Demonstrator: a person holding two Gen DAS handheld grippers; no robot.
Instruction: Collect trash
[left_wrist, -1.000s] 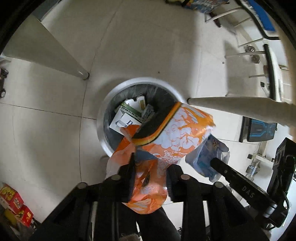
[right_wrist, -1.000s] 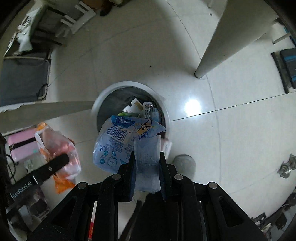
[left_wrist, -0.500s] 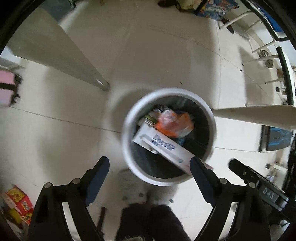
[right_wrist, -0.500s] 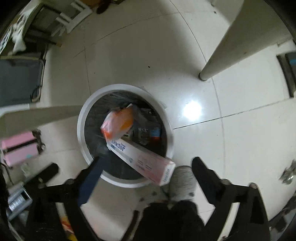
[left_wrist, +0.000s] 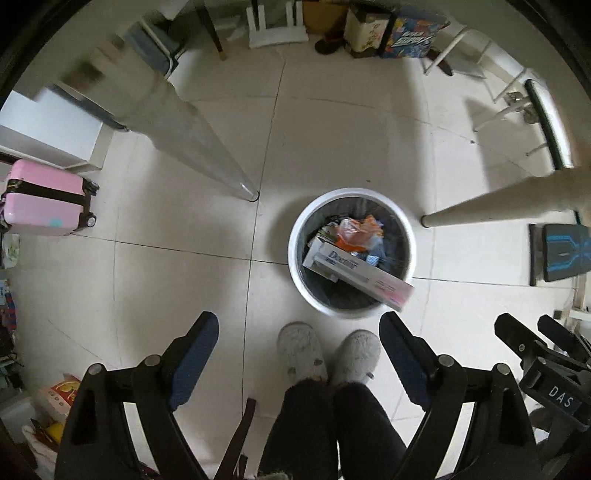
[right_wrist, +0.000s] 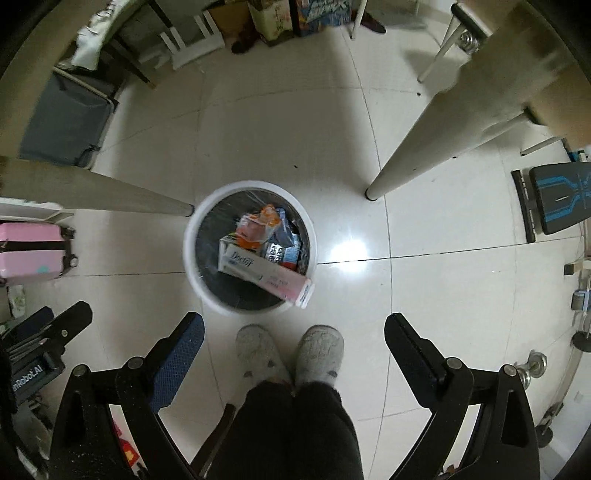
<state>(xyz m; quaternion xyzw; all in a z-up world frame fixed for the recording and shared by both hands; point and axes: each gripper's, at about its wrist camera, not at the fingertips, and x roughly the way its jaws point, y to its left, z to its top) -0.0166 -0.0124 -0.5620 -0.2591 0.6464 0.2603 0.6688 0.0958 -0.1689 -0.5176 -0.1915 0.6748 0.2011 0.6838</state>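
Note:
A white round trash bin (left_wrist: 295, 254) (right_wrist: 190, 258) stands on the tiled floor, holding an orange snack bag (left_wrist: 356, 230) (right_wrist: 256, 229), a blue wrapper (right_wrist: 286, 230) and a long white-and-pink box (left_wrist: 356, 271) (right_wrist: 264, 271) that sticks out over the rim. My left gripper (left_wrist: 299, 326) is open and empty, high above the floor and nearer than the bin. My right gripper (right_wrist: 293, 326) is open and empty too, at a similar height. Each gripper shows at the edge of the other's view.
The person's grey slippers (left_wrist: 327, 352) (right_wrist: 290, 347) stand just in front of the bin. Two table legs (left_wrist: 207, 151) (left_wrist: 491, 203) flank it. A pink suitcase (left_wrist: 42, 199) lies to the left, a black-and-blue case (left_wrist: 563, 253) to the right, boxes and stools at the back.
Both grippers opened and dropped the orange bag and the blue wrapper into the bin, then rose well above it; the bin looks smaller and the feet have come into view.

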